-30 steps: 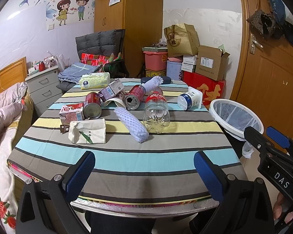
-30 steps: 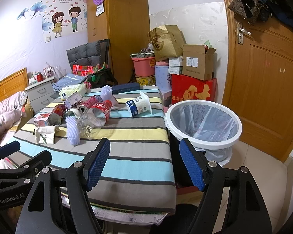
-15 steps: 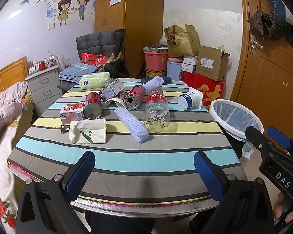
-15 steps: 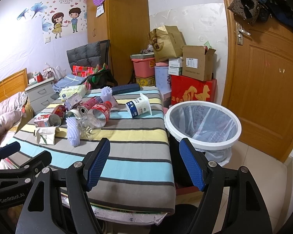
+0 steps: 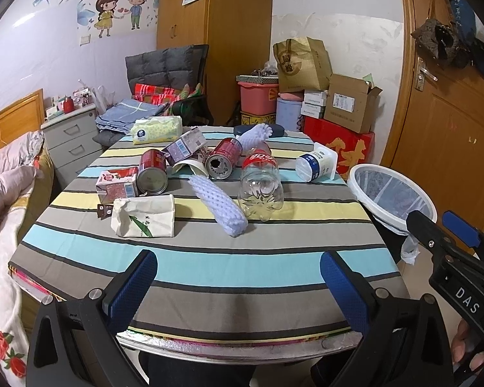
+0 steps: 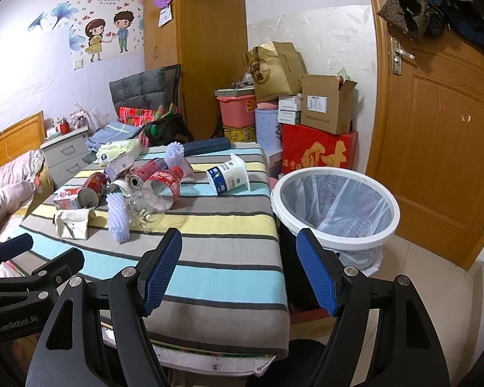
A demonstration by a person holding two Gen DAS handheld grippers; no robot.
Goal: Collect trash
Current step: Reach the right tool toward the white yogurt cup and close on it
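While both grippers are hovering at the near edge of the striped tabletop [image 5: 209, 271], neither is touching any trash. The left gripper [image 5: 237, 285] is standing with its jaws wide apart and empty; the right gripper [image 6: 238, 272] is likewise spread open, holding nothing. The trash is lying clustered at mid-tabletop: a clear plastic bottle [image 5: 261, 187] on its side, two red cans [image 5: 222, 162], a white foam sleeve [image 5: 219, 204] just beside the bottle, a crumpled paper bag [image 5: 143, 216], a pink carton [image 5: 116, 184] and a white yogurt cup [image 5: 316, 166]. A paper cup [image 5: 190, 167] is lying partly hidden between the cans. The lined white bin [image 6: 335, 208] is standing on the floor beside the tabletop's right edge; its base is being cut off by the gripper.
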